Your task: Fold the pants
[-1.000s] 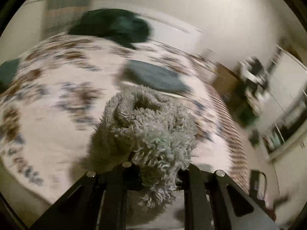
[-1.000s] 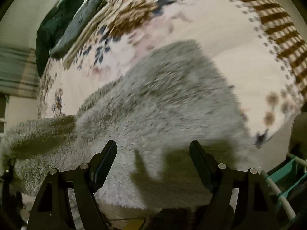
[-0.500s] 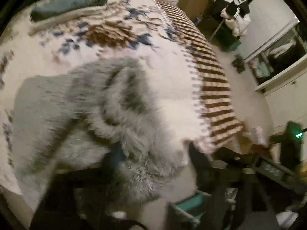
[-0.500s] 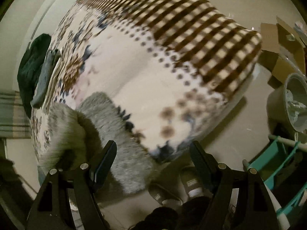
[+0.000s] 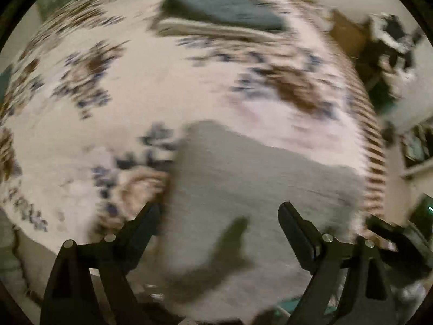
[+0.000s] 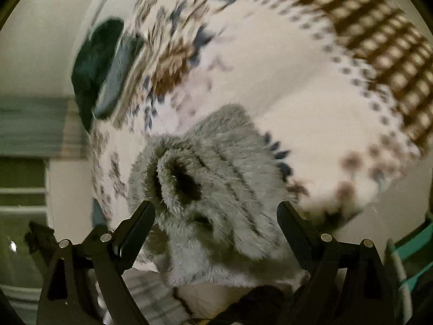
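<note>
Your left hand-held gripper [image 5: 217,218] has its jaws wide and opening, nothing clamped. The grey fuzzy pants [image 5: 259,189] lie flat under and between the fingers on the bed [image 5: 167,103], near its right-hand striped edge; pads don't press the fabric. A finger shadow falls on the fabric. The left wrist view is motion-blurred, so the pile texture and the floral print of the bedspread smear out. At the top, a dark blue-grey folded item [image 5: 224,10] sits on a pale one; its outline is soft and you can't tell what kind of garment it is. The clutter off the bed at upper right is too blurred to identify. The bottom edge of the pants is cut off behind the gripper body.

Your right hand-held gripper [image 6: 216,216] is also spread wide, jaws opening, released. The pants [image 6: 216,184] sit bunched between and ahead of its fingers, with a dark fold or opening facing the camera; whether that is a waistband or a leg end you can't tell. Fingers stand clear on either side of the fabric. A dark green heap [image 6: 94,62] lies at the far end of the bed, edges smeared. A teal frame [image 6: 414,243] is cut off at the lower right.
</note>
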{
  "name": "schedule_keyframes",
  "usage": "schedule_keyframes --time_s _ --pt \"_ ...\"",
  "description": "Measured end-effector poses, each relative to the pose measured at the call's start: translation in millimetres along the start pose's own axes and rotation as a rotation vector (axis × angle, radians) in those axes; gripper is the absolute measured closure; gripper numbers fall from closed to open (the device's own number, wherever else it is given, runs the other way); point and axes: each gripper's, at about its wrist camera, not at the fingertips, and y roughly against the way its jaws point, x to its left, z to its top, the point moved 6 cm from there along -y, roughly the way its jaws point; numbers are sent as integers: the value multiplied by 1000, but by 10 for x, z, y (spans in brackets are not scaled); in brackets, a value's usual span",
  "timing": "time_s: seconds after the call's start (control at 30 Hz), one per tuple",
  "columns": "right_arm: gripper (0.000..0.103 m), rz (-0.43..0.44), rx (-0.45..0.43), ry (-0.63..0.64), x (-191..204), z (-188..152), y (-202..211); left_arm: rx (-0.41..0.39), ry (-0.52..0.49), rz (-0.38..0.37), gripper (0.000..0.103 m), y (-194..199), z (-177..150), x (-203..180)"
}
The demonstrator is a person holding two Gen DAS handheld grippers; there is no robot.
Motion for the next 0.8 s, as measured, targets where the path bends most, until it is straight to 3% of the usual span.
schedule_keyframes --time_s 0.1,0.17,0.23,0.3,0.33,0.4,0.47,0.53,0.57,0.6,0.67,0.73,0.77,0.8 --pt "10 -2 29 23 149 -81 -149 26 0 18 13 -213 45 154" --pt "10 -72 69 67 146 -228 -257 46 -9 18 13 -390 66 135" --pt "17 -122 139 85 42 -417 -414 64 -17 21 13 -544 106 84" --pt "72 -170 134 95 -61 -493 -418 71 -5 -1 13 -600 110 26" --pt "73 -170 126 77 -99 -502 -378 70 2 -10 13 -605 124 17" --pt "86 -171 67 39 -171 -487 -161 66 8 -32 13 -603 127 -28" --pt "102 -285 37 29 -334 -477 52 71 14 -30 13 -626 126 -51" --pt "102 -367 85 -28 -625 -505 92 81 23 -42 13 -651 118 -67" --pt "102 -358 123 -61 -731 -528 73 81 23 -44 13 -655 123 -75" --pt "101 -312 157 -108 -804 -542 63 79 16 -43 13 -646 120 -82" --pt "98 -213 124 -124 -694 -465 146 75 0 -36 13 -628 116 -93" --pt "71 -112 82 -94 -446 -354 230 71 -10 -35 13 -616 109 -101" --pt "41 -59 55 -83 -305 -280 262 73 -13 -32 13 -618 104 -109" --pt "33 9 23 -74 -130 -197 277 75 -13 -33 13 -614 99 -112"
